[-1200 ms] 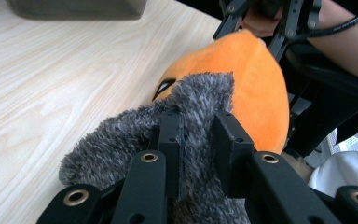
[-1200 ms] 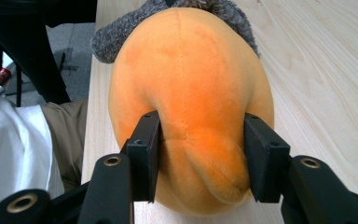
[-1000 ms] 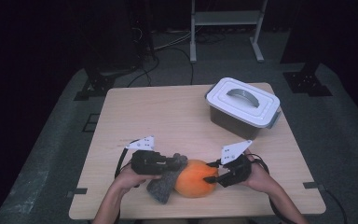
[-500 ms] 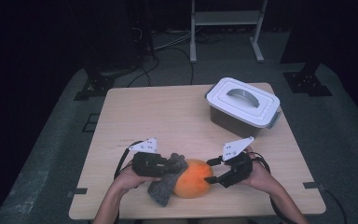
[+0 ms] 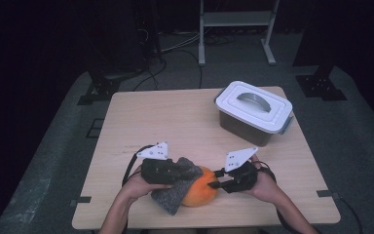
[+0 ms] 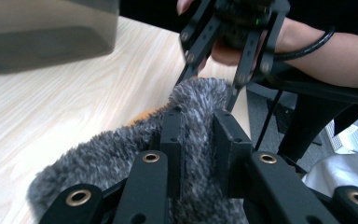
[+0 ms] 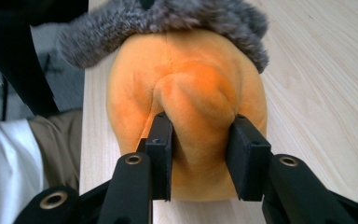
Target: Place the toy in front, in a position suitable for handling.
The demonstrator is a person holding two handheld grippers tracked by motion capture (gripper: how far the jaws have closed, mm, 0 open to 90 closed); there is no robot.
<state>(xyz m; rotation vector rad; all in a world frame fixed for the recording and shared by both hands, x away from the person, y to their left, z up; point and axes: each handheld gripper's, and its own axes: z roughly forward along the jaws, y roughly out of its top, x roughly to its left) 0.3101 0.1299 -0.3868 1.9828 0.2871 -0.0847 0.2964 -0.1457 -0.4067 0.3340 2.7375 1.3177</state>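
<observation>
An orange plush [image 5: 202, 191] lies near the table's front edge, half covered by a grey furry cloth [image 5: 171, 199]. My left gripper [image 5: 187, 171] comes in from the left and is shut on a ridge of that grey fur [image 6: 121, 154]. In the left gripper view its pads [image 6: 172, 140] squeeze the pile, and the right gripper [image 6: 207, 88] shows beyond it. My right gripper [image 5: 213, 180] comes in from the right. Its jaws have just been closing and now pinch a fold of the orange plush [image 7: 186, 84] between the pads [image 7: 161, 149]. The grey fur [image 7: 168, 21] drapes over the plush's far side.
A white lidded box [image 5: 254, 111] with a grey handle stands at the back right of the wooden table [image 5: 175, 122]. The plush lies close to the table's front edge [image 7: 86, 140]. A metal rack [image 5: 233, 19] and cables are on the floor behind.
The left gripper has shifted slightly with the grey fur in it. The right hand has stayed in place against the orange plush.
</observation>
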